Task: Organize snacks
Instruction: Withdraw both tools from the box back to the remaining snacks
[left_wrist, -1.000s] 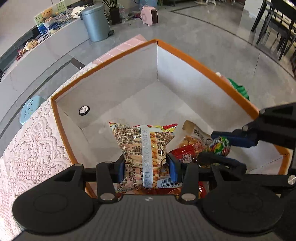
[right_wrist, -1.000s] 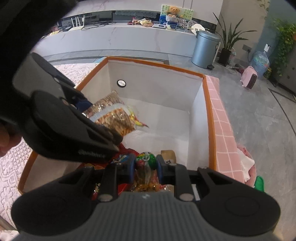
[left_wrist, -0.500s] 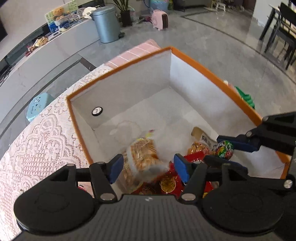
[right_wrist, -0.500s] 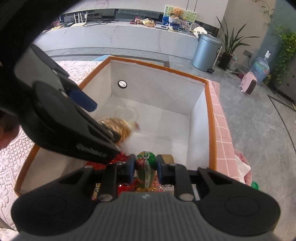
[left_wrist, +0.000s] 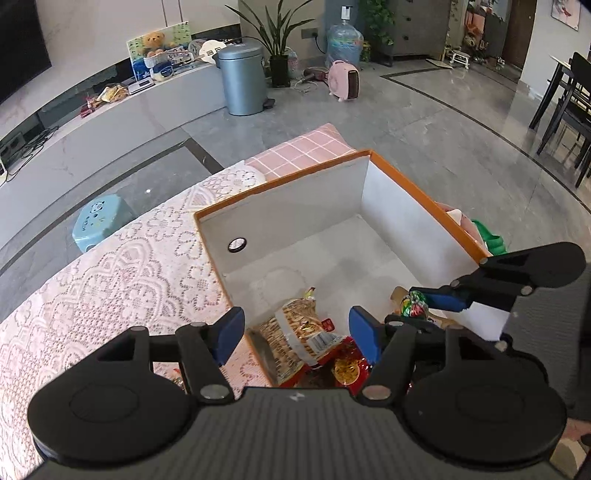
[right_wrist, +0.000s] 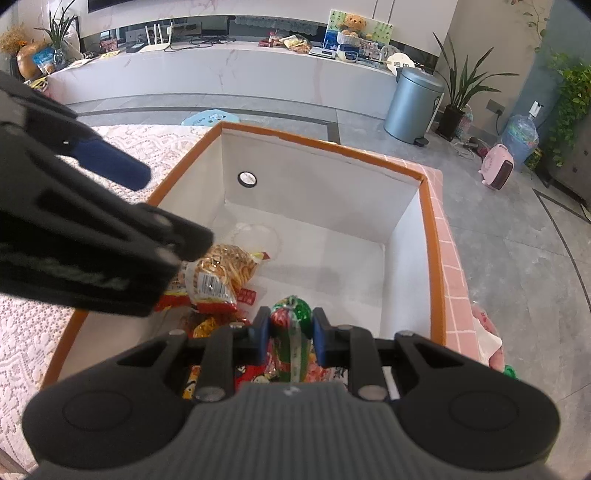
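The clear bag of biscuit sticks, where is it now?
The clear bag of biscuit sticks lies inside the orange-rimmed white box, at its near left side on the red snack packets, below the open left claw.

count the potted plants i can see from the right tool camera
3: one on the counter at far left, one on the floor beside the grey bin, one leafy plant at the right edge. Others may be out of frame.
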